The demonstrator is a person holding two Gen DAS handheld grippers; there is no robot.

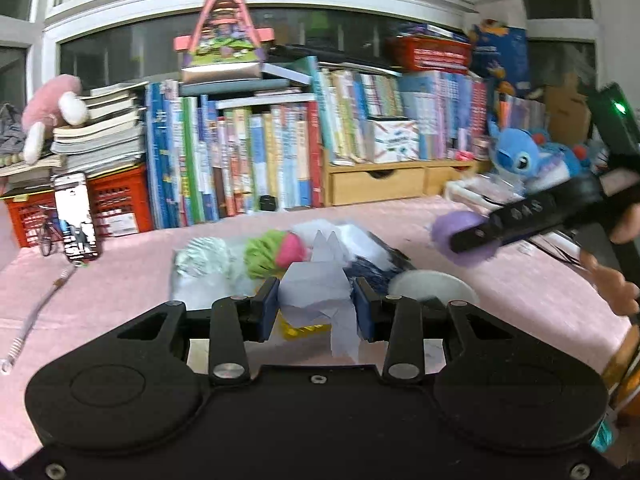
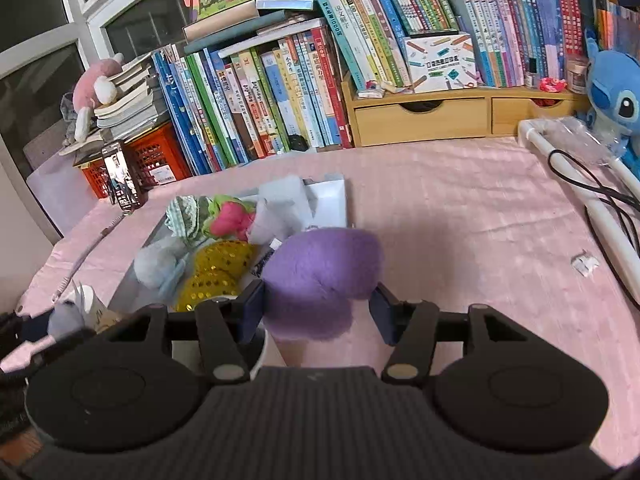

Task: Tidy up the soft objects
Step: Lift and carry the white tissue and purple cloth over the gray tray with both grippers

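Soft toys are what I am sorting, and each tool has one. My left tool (image 1: pixel 315 304) is clamped on a pale lilac-grey plush piece (image 1: pixel 316 292); its blue pads press both sides, and a loose flap of the same fabric hangs down behind them. I hold it above the worktop (image 1: pixel 132 280), which is covered in a pink cloth. My right tool (image 2: pixel 318 310) grips a purple plush ball (image 2: pixel 320 272) between its pads, the fuzz bulging out in front of the fingertips. From the left wrist view I see that same ball (image 1: pixel 460 236) at the tip of the right tool, raised off the cloth over to the right, with fingers of the person's hand (image 1: pixel 612 276) behind it.

Below and ahead of both tools sits a shallow white tray (image 2: pixel 332 196) on the pink cloth. It holds a pile: a green and pink plush (image 2: pixel 228 216), a gold sequined piece (image 2: pixel 216 272), a green checked fabric item (image 2: pixel 182 216) and a pale blue-grey plush (image 2: pixel 154 264). A white cup (image 2: pixel 86 300) stands near the tray's near left corner.

At the back of the worktop a row of books (image 2: pixel 280 92) stands against the window, with a wooden drawer unit (image 2: pixel 420 120) beside them. A blue plush toy (image 2: pixel 616 96) sits at the far right, and a phone (image 2: pixel 120 178) is propped by a red crate (image 2: pixel 156 156) at the left.
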